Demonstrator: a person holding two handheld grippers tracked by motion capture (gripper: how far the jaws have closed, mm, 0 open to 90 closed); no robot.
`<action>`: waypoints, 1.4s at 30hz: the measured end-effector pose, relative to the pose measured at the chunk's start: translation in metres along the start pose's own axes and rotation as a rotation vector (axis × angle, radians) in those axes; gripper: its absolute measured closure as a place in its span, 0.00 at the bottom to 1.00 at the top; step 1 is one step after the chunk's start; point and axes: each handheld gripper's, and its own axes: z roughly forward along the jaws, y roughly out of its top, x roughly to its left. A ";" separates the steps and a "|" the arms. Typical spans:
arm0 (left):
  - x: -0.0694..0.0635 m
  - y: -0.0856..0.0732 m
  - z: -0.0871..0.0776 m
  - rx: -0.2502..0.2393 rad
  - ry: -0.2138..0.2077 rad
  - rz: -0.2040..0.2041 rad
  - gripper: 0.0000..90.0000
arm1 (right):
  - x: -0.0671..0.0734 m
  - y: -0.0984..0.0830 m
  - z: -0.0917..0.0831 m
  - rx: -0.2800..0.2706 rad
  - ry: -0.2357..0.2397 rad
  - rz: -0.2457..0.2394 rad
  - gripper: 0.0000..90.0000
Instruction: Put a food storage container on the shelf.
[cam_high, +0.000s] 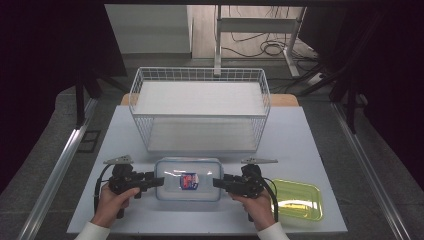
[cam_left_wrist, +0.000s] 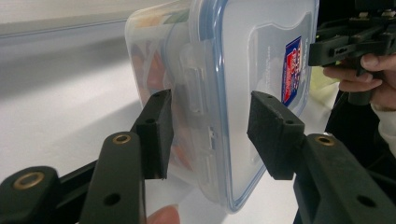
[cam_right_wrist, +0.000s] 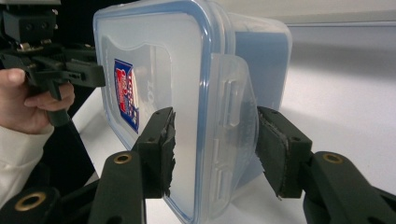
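Plastic lidded container (cam_high: 188, 179) on table (cam_high: 300, 145); left gripper (cam_high: 156, 181), right gripper (cam_high: 217, 182) straddle its clasps.

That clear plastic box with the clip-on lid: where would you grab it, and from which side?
Probably at its two short ends, one gripper from each side. The lidded plastic food container lies flat between the left gripper and right gripper, and each short end carries a locking flap that open jaws can straddle, as both do now.
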 end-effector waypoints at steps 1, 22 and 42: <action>-0.001 0.000 0.000 0.001 0.000 -0.001 0.57 | 0.000 0.000 -0.001 -0.002 0.000 0.006 0.54; -0.026 0.012 -0.019 -0.055 0.010 0.079 0.57 | 0.022 0.009 -0.023 -0.065 0.001 -0.079 0.54; -0.057 0.056 -0.046 -0.133 0.004 0.149 0.57 | 0.056 0.052 -0.058 -0.122 -0.014 -0.173 0.54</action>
